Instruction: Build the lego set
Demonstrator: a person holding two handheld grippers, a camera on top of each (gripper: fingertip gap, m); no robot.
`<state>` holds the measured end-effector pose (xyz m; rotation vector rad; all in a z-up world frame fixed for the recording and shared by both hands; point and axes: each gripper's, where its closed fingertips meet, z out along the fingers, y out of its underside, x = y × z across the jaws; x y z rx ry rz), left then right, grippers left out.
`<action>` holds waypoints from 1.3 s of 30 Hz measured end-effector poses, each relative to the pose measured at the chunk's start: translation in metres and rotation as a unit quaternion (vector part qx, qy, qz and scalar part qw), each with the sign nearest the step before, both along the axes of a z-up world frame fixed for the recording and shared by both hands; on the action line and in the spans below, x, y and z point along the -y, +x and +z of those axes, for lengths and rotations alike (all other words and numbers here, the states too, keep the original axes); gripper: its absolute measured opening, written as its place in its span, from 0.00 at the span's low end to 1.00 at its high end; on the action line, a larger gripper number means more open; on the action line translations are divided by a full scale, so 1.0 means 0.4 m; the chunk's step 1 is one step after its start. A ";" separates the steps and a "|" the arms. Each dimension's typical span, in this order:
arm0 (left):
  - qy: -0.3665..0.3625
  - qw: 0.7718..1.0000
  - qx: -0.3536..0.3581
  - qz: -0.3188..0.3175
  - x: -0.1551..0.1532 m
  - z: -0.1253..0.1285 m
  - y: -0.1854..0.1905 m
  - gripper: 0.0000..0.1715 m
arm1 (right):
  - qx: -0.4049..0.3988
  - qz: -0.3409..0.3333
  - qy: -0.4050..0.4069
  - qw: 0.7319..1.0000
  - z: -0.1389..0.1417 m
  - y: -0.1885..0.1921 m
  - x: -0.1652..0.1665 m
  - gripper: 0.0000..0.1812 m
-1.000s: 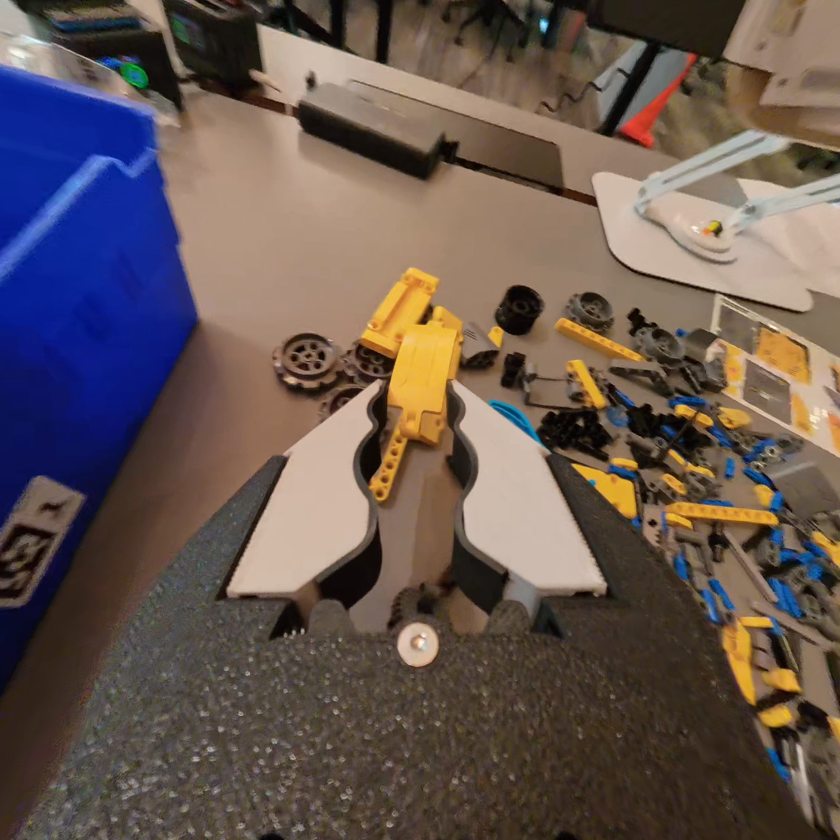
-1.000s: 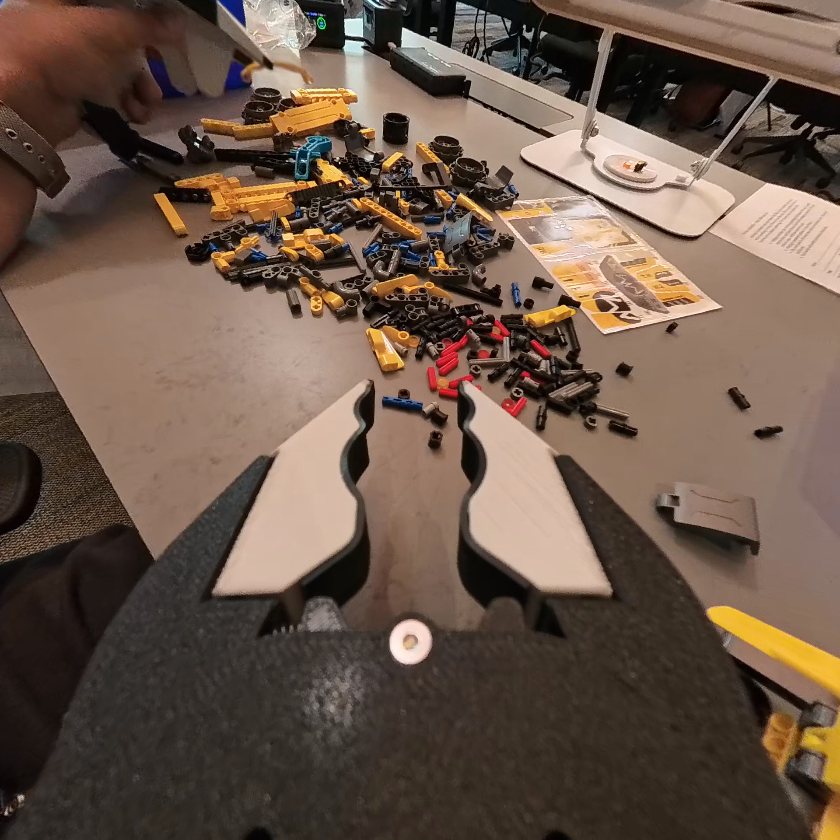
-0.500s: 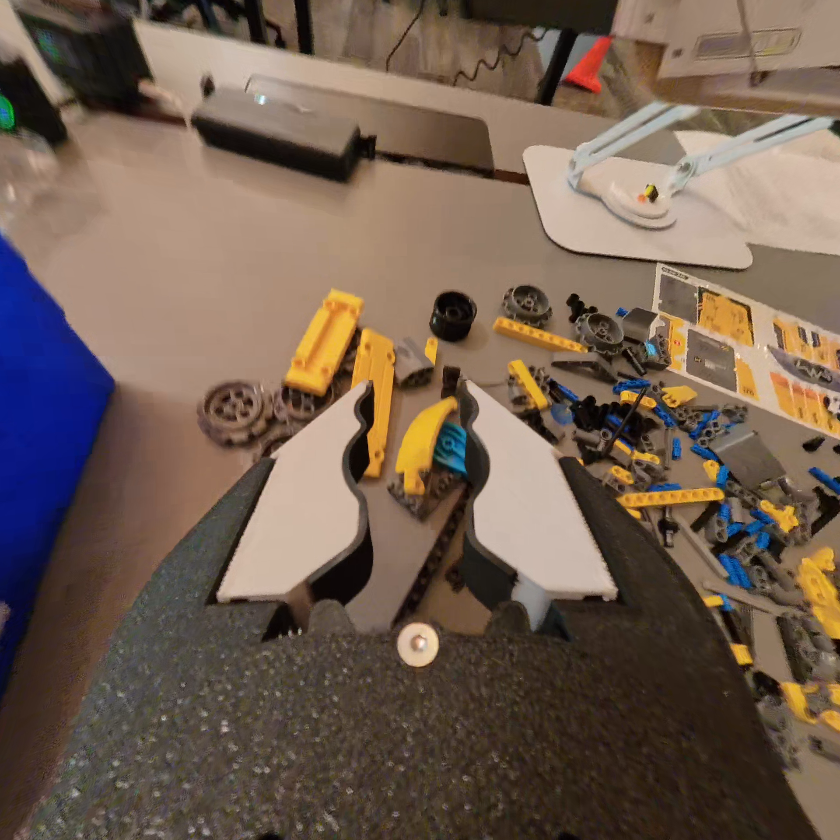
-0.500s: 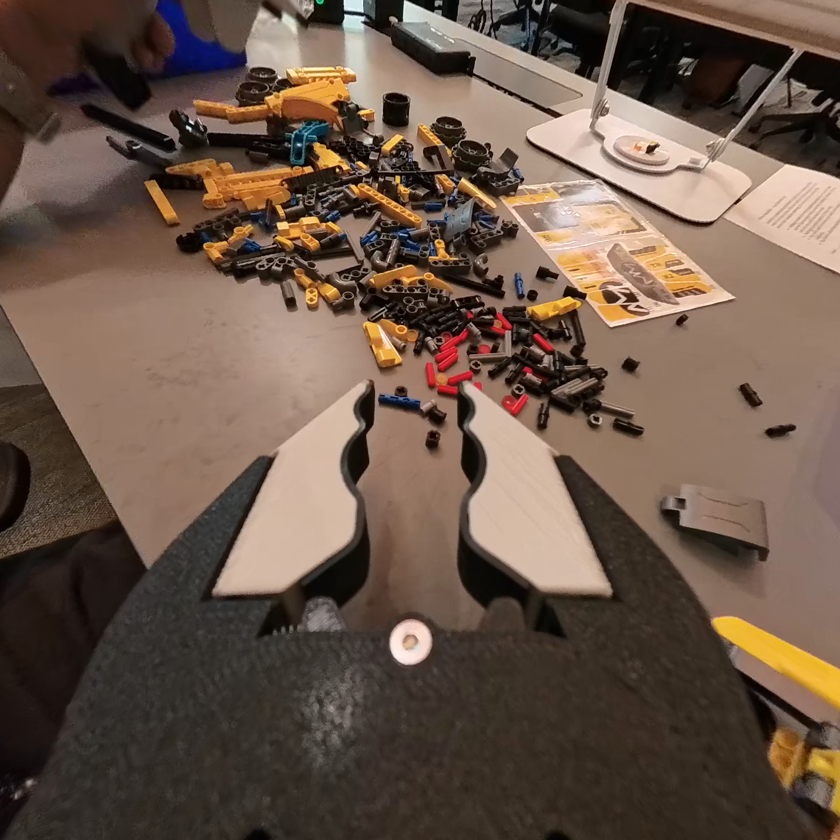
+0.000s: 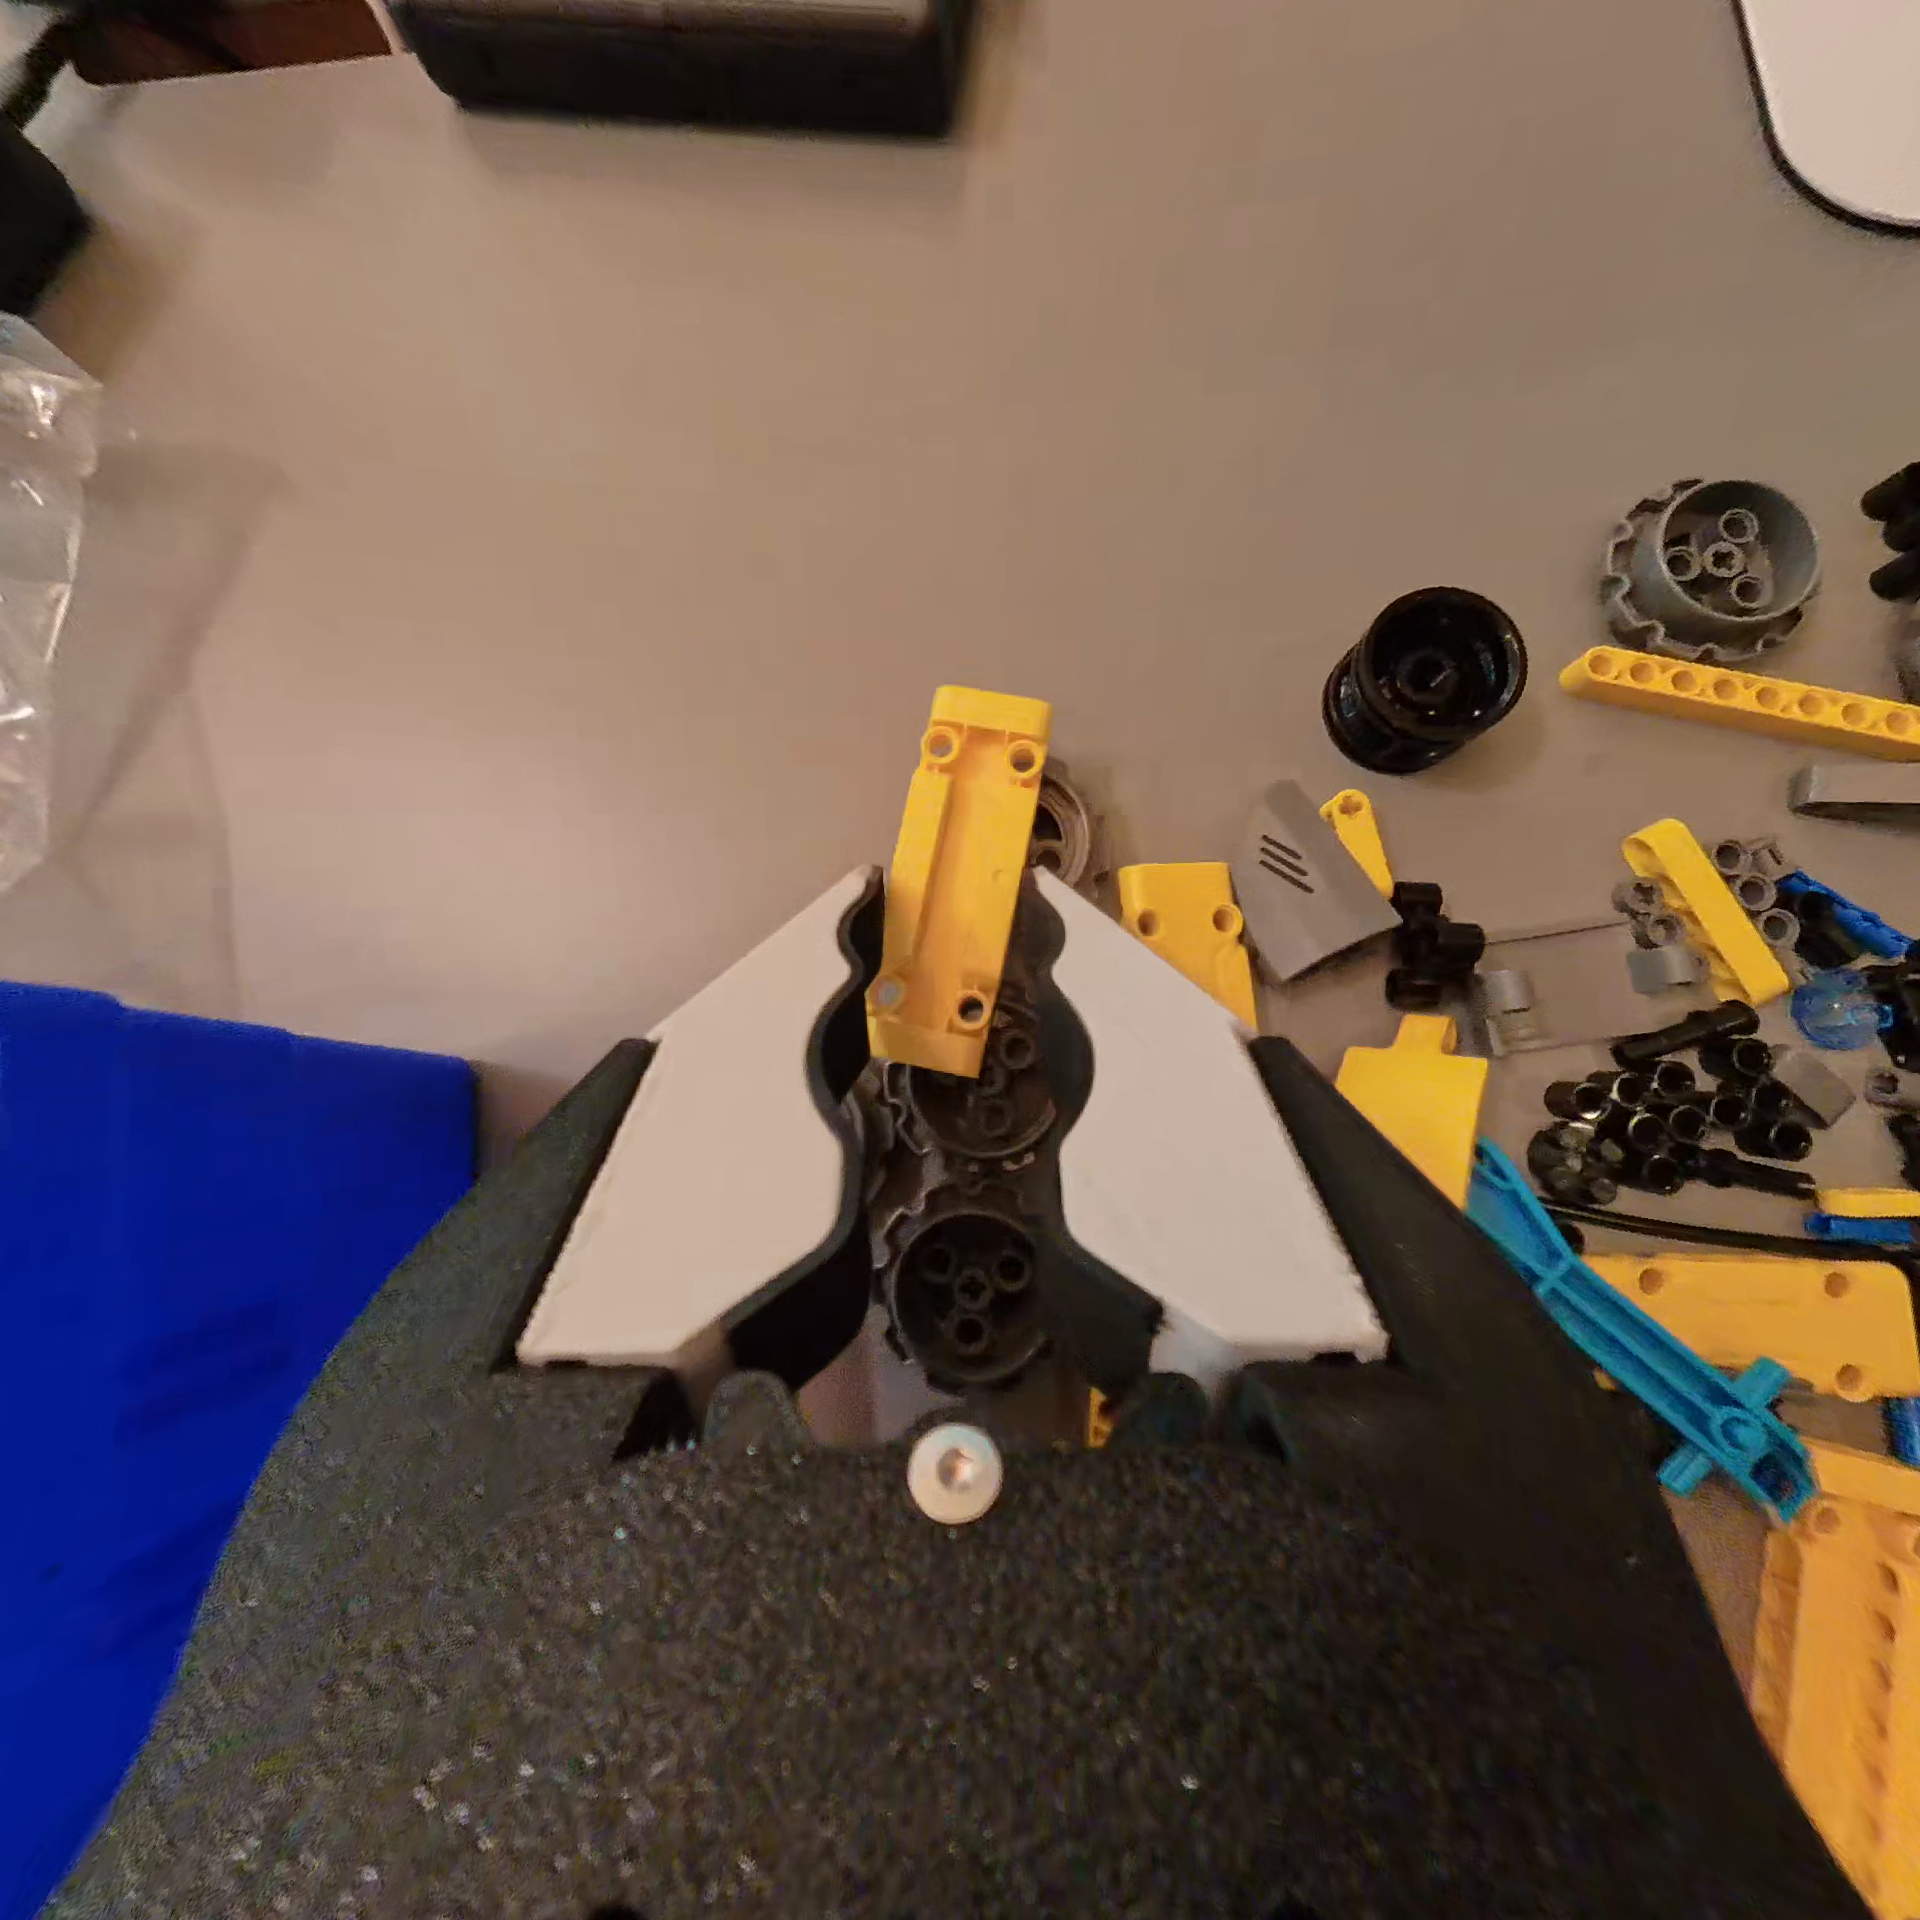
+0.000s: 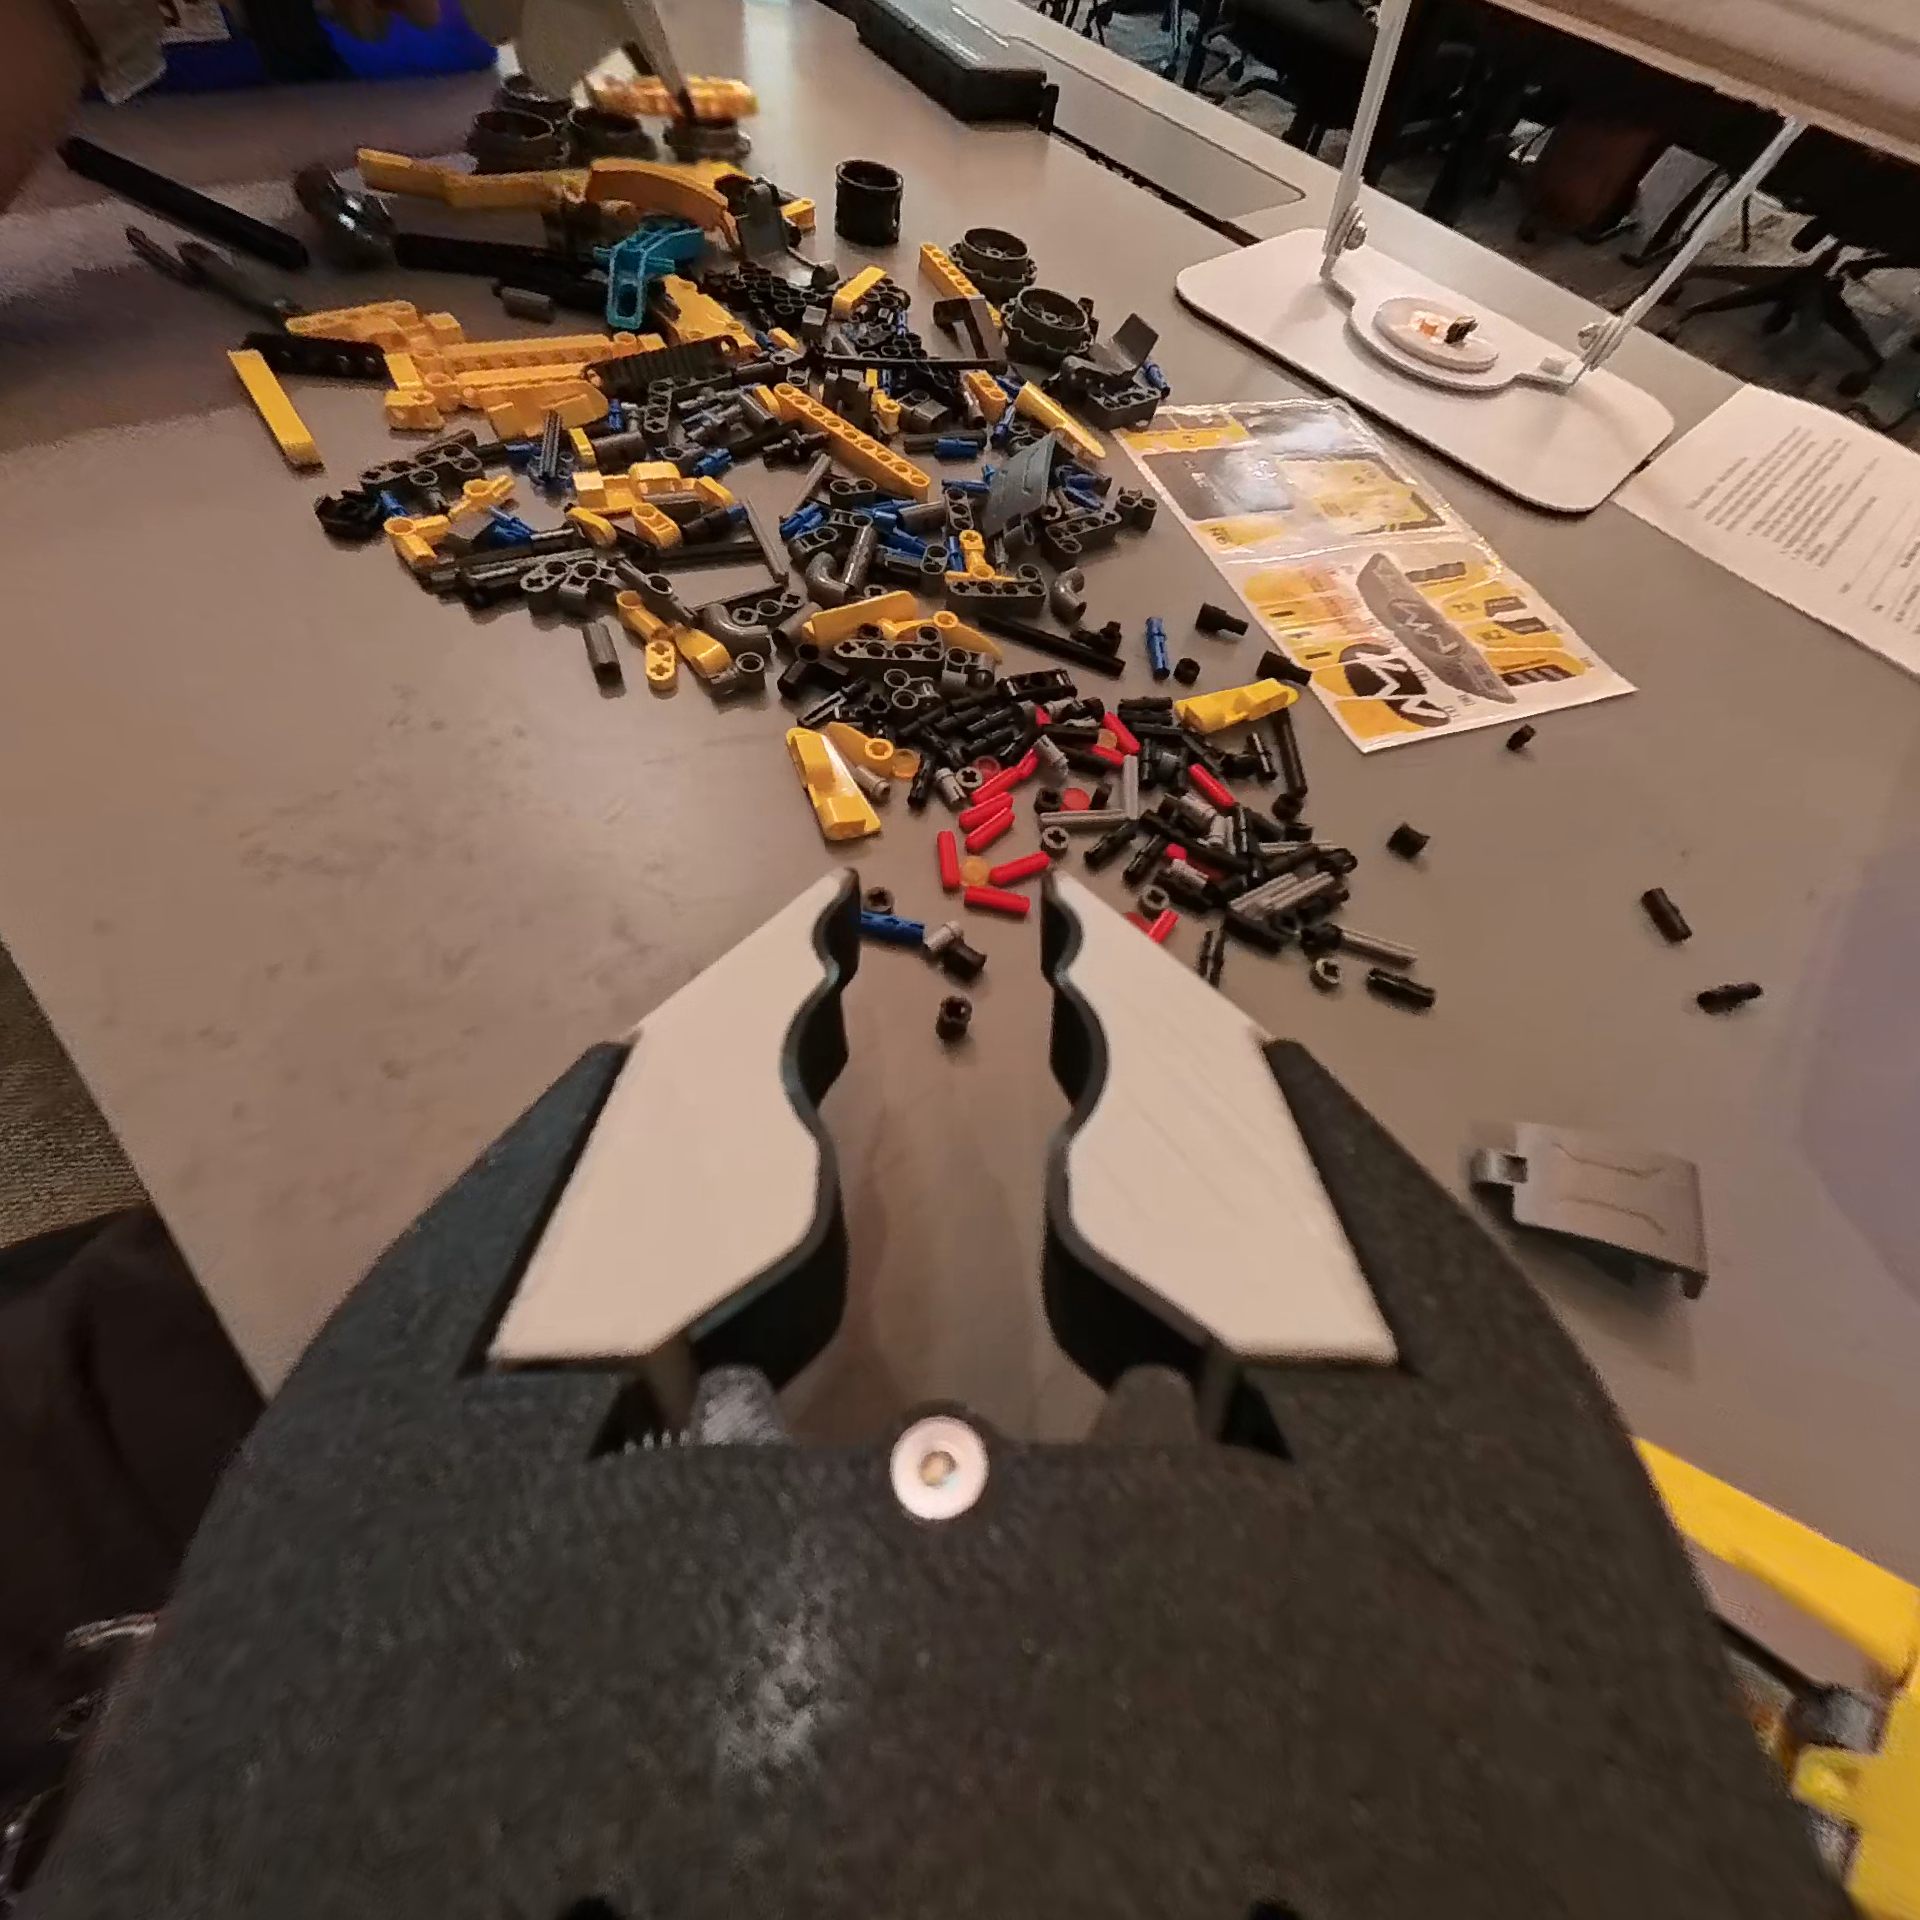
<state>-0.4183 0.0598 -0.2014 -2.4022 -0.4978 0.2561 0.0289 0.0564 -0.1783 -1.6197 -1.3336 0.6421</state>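
Gripping nothing that can be confirmed, the left gripper [image 5: 956,883] points down at the grey table [image 5: 623,520] with its two pale, smooth-faced fingers apart. One yellow plastic panel [image 5: 961,883], a long rectangle with four small holes at its corners, lies in the gap at the tips; whether the fingers touch it cannot be told. Under and behind it, between the fingers, sit two dark grey round wheel hubs [image 5: 966,1288], toothed at the rim, and the edge of a third peeks out beside the panel's far end. Right of the fingers lie one glossy black wheel [image 5: 1425,677], one light grey hub [image 5: 1709,566], one long yellow beam with a row of holes [image 5: 1745,701], one teal lever [image 5: 1621,1340] and a cluster of short black pins [image 5: 1652,1127]. A blue bin [image 5: 187,1299] stands at the left, with crinkled clear plastic [image 5: 36,603] beyond it.

The right gripper [image 6: 951,894] hovers over the table's near edge, its fingers spread wide and empty. Just ahead lie one blue pin [image 6: 883,925] and two small black bushes, then a scatter of red pins [image 6: 992,831] with black and grey ones. Farther off are a printed sheet [image 6: 1361,561], one flat grey ribbed plate [image 6: 1605,1205] and a white stand base [image 6: 1455,384].
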 end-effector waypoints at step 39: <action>0.265 0.914 0.080 -0.296 -0.196 0.313 0.894 0.22 | -0.053 0.003 0.012 0.999 0.041 0.001 -0.013 0.14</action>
